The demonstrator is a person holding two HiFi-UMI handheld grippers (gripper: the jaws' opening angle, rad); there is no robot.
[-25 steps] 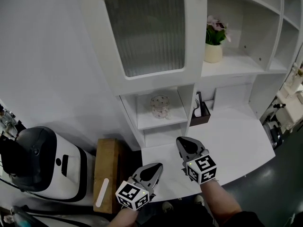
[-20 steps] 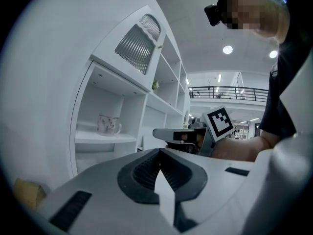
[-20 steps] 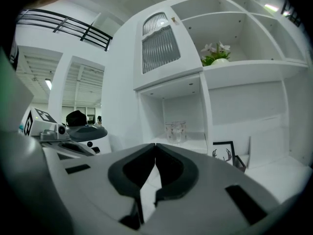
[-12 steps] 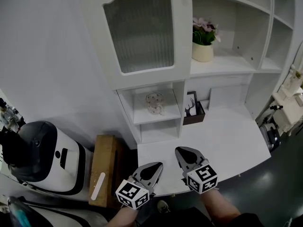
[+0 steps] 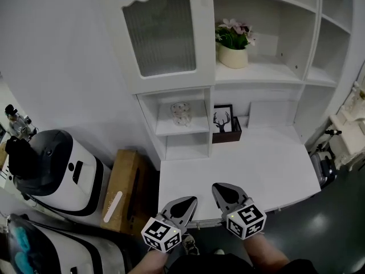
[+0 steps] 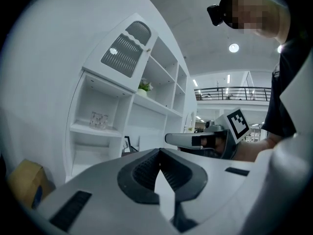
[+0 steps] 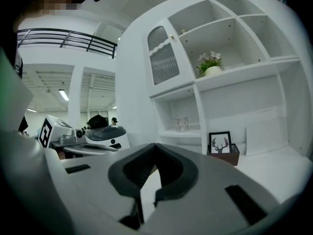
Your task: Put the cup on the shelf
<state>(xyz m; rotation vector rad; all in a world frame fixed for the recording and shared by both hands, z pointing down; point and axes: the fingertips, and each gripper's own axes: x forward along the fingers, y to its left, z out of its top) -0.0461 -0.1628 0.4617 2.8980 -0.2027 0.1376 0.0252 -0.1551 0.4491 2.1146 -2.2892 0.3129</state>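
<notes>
Glass cup (image 5: 181,113) upright on the small shelf (image 5: 198,128), centre frame. Left hand-held gripper (image 5: 185,204) and right hand-held gripper (image 5: 223,190), bottom centre, are both pressed together, empty and well apart from it. Risk: a careless re-approach could knock the light cup off the open front.

The cup (image 5: 181,113) stands on the shelf (image 5: 197,129) in the small compartment under the glass-door cabinet (image 5: 162,36). Just right of that compartment, a framed deer picture (image 5: 222,120) sits in a tray (image 5: 227,136) at the back of the desk top (image 5: 268,170). A potted flower (image 5: 232,41) stands on the open shelf above it. Left of the desk, a cardboard box (image 5: 122,190) sits on the floor, with a machine (image 5: 57,173) further left. The left gripper (image 5: 188,203) and right gripper (image 5: 221,188) are side by side over the desk's near edge.
</notes>
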